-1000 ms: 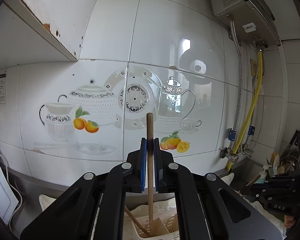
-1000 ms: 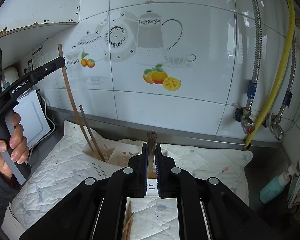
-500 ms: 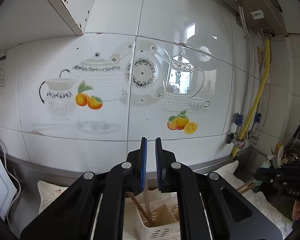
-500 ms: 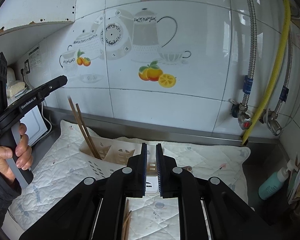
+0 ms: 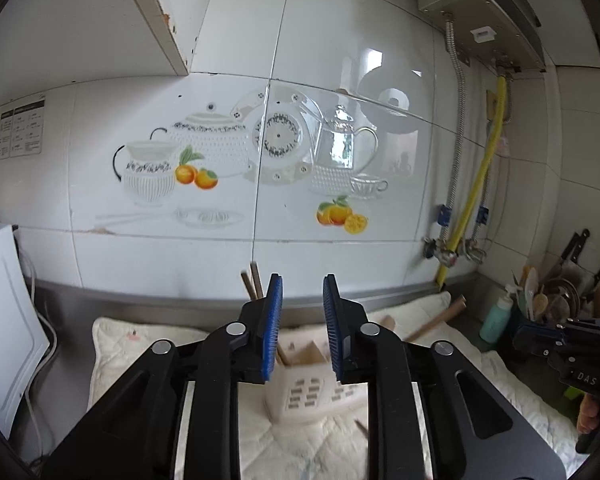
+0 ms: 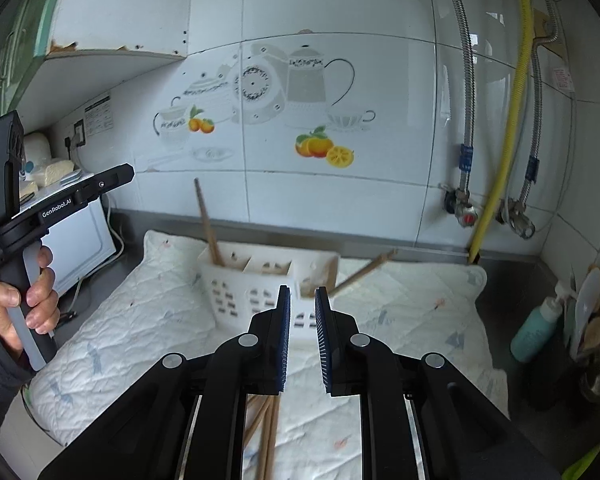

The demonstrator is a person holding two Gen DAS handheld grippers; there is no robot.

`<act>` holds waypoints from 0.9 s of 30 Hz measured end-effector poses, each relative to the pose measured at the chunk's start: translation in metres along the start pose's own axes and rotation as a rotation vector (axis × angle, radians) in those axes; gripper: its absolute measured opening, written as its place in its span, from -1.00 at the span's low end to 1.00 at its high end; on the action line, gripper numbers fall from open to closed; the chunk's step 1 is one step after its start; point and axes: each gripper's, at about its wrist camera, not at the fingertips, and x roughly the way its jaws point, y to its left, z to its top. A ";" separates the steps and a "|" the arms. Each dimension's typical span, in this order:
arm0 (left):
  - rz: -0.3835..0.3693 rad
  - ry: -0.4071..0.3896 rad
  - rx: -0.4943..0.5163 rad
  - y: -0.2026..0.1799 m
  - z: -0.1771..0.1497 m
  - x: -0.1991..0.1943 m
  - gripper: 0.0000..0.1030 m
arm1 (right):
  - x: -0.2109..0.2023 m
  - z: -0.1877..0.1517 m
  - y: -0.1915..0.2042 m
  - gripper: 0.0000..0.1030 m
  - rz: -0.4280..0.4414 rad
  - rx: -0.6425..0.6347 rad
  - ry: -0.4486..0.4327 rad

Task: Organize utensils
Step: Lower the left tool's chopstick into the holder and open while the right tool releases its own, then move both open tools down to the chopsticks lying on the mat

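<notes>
Left wrist view
Left gripper (image 5: 302, 322): we see its blue-padded jaws spread apart, nothing between them, held above the caddy.
Utensil caddy (image 5: 312, 394): white slotted plastic, sitting on the quilted mat (image 5: 140, 344), directly below our jaws.
Chopsticks (image 5: 252, 280): two brown tips rise just left of our left jaw, standing in the caddy's left end.
Wooden stick (image 5: 436, 320): it slants up to the right behind our right jaw.
Right gripper: at the far right edge, dark body only; we cannot tell its jaws from here.

Right wrist view
Right gripper (image 6: 302, 336): jaws parted and empty, just in front of the caddy (image 6: 252, 292).
Standing chopsticks (image 6: 207, 222): they lean left out of the leftmost compartment.
Slanted stick (image 6: 364, 270): it lies tilted out of the rightmost compartment, blurred.
Loose chopsticks (image 6: 266, 428): on the mat (image 6: 140, 320) beneath our gripper.
Left hand (image 6: 24, 300): it grips the other gripper's handle at the left.
Soap bottle (image 6: 538, 330): teal, right of the mat.
</notes>
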 end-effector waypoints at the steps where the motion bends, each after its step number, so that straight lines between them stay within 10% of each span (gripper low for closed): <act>1: 0.002 0.011 0.005 -0.001 -0.008 -0.008 -0.53 | -0.005 -0.010 0.004 -0.75 0.005 0.005 0.002; 15: 0.058 0.137 0.005 -0.005 -0.120 -0.077 0.08 | -0.014 -0.162 0.064 -0.75 0.056 0.165 0.127; 27: 0.055 0.279 -0.043 0.004 -0.187 -0.093 0.08 | 0.013 -0.214 0.087 -0.75 0.023 0.231 0.199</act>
